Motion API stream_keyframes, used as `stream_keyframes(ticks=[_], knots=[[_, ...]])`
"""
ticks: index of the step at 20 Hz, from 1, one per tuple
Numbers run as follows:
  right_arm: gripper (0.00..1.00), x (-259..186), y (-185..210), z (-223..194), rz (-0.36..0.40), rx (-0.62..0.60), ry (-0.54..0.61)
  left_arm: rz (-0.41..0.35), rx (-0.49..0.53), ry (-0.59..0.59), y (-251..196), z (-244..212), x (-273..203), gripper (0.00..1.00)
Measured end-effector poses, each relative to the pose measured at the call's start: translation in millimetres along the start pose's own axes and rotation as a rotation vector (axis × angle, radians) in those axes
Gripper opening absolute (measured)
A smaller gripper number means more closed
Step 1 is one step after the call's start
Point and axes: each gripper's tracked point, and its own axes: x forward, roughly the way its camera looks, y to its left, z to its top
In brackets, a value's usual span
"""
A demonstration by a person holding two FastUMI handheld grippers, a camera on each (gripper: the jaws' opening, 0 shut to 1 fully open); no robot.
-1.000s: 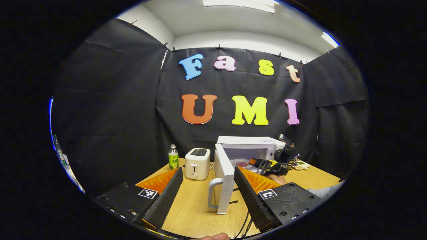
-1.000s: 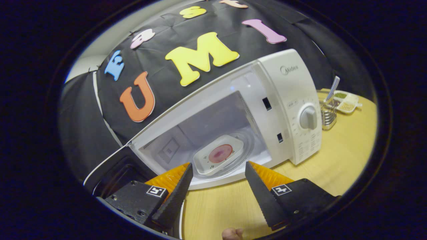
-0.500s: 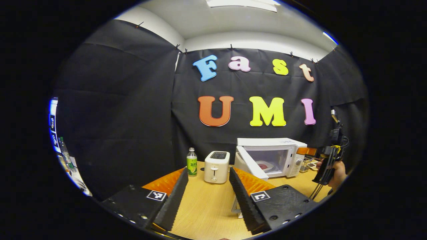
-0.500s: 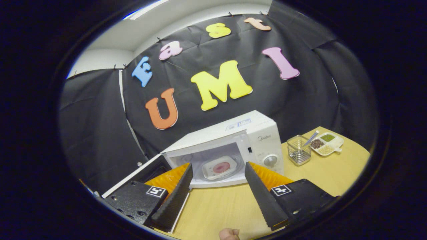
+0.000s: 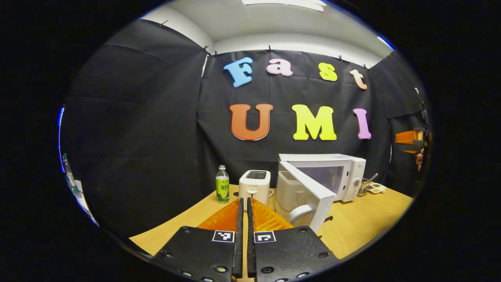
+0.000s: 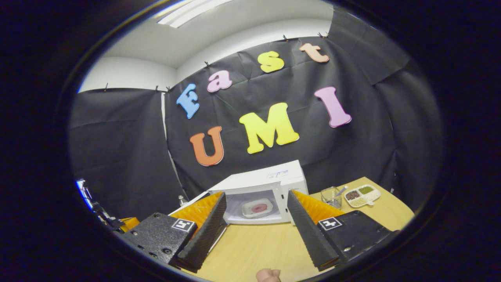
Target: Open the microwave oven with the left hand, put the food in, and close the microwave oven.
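The white microwave oven (image 5: pixel 344 176) stands on the wooden table at the back, against the black cloth wall, its door (image 5: pixel 309 192) swung partly open to its left with a curved pale handle (image 5: pixel 299 213) at the free edge. Inside the lit cavity, a white square dish (image 6: pixel 257 208) holding pinkish-red food (image 6: pixel 257 208) lies flat on the floor of the oven.

My left tool (image 5: pixel 243 235) and right tool (image 6: pixel 256 225) have black screwed housings, each bearing a square black-and-white marker, with ridged fingers.
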Motion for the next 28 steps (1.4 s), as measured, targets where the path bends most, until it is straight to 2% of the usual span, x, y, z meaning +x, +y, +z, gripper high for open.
stream_keyframes(ticks=[1,3,4,9,12,16,21,28], knots=[[0.99,-12.4,-3.5,7.9,-0.004,-0.015,-0.010,-0.016,0.001,0.028,-3.4,-12.1,4.2,0.03],[0.99,-40.9,-10.1,21.0,-0.012,-0.042,-0.031,-0.032,-0.013,0.009,-9.3,-19.5,14.9,0.03],[0.99,-53.0,-9.9,25.9,-0.007,-0.050,-0.035,-0.070,-0.027,0.011,-16.8,-21.3,32.5,0.02],[0.99,-105.5,-24.0,54.2,-0.015,-0.079,-0.091,-0.114,-0.008,0.061,-43.7,-56.4,33.7,0.00],[0.99,-130.7,-36.6,56.3,-0.025,-0.073,-0.084,-0.118,-0.004,0.078,-51.6,-70.4,39.7,0.00],[0.99,-159.3,-53.3,70.2,-0.055,-0.095,-0.100,-0.169,-0.056,0.065,-80.7,-68.1,42.4,0.00],[1.00,-198.6,-63.5,95.5,-0.113,-0.187,-0.148,-0.243,-0.042,0.059,-127.6,-65.7,46.0,0.00],[0.99,-240.5,-59.9,111.2,-0.099,-0.216,-0.183,-0.337,-0.010,0.081,-193.7,-73.4,65.3,0.00]])
